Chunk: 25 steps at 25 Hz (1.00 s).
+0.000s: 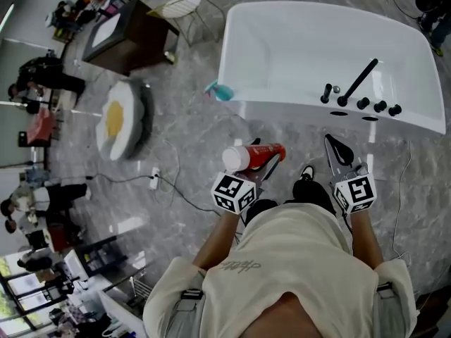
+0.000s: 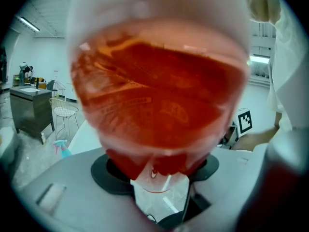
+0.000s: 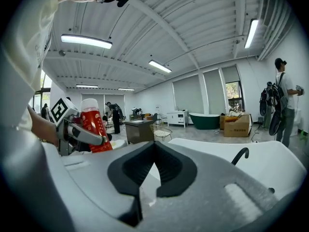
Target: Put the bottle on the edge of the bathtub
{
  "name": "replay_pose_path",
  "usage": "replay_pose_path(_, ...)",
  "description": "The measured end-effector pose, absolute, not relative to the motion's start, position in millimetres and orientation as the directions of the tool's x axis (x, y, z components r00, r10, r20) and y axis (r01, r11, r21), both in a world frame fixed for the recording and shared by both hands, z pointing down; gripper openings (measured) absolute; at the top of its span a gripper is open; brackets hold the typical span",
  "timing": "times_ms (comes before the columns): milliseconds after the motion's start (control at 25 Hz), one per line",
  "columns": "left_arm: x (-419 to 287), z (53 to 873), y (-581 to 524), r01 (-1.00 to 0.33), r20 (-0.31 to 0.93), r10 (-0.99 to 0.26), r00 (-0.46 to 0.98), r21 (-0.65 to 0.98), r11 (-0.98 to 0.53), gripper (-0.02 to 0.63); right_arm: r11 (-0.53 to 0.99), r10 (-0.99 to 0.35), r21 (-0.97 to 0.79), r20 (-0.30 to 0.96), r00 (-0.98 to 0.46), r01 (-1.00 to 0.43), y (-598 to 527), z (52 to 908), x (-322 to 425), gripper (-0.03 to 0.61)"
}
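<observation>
A red bottle (image 1: 255,156) with a white cap lies sideways in my left gripper (image 1: 268,166), which is shut on it; it hangs over the floor just short of the bathtub. In the left gripper view the bottle (image 2: 159,95) fills the picture above the jaws of the left gripper (image 2: 157,173). The white bathtub (image 1: 296,108) stands ahead, with a black faucet (image 1: 358,82) on its near edge. My right gripper (image 1: 335,146) is held to the right of the bottle, jaws together and holding nothing. The right gripper view shows its shut pads (image 3: 153,151), the bottle (image 3: 94,127) at left and the tub rim (image 3: 270,163).
A blue spray bottle (image 1: 222,91) lies on the floor by the tub's left corner. An egg-shaped cushion (image 1: 121,118), a dark cabinet (image 1: 130,37) and a wire chair (image 1: 180,7) are further left. A cable with a plug strip (image 1: 155,182) runs across the floor. A person (image 3: 282,100) stands far right.
</observation>
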<state>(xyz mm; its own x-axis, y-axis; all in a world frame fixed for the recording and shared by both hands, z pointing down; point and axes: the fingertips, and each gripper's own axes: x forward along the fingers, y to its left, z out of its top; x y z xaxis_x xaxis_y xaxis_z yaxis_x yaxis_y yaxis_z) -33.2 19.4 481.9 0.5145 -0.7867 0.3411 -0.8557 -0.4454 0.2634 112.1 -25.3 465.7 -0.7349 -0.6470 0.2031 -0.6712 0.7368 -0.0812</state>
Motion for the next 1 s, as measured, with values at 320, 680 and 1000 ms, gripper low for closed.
replay_pose_path(320, -15.3, 502.7, -5.8, -0.856, 0.403, -0.756, 0.515, 0.276, -0.436, 0.302, 0.771, -0.584, -0.115, 0.263, -0.768, -0.626, -56.1, 496.1, 113.0, 0.002)
replay_pose_path(680, -22.6, 535.0, -47.7, -0.823, 0.417, -0.71, 0.567, 0.262, -0.504, 0.302, 0.764, -0.584, -0.123, 0.288, -0.759, -0.634, -84.3, 508.9, 84.3, 0.002)
replay_pose_path(1000, -48.2, 552.0, -108.5, -0.748, 0.444, -0.625, 0.642, 0.183, -0.638, 0.302, 0.7, -0.658, -0.064, 0.329, -0.677, -0.711, -130.1, 487.5, 60.2, 0.0)
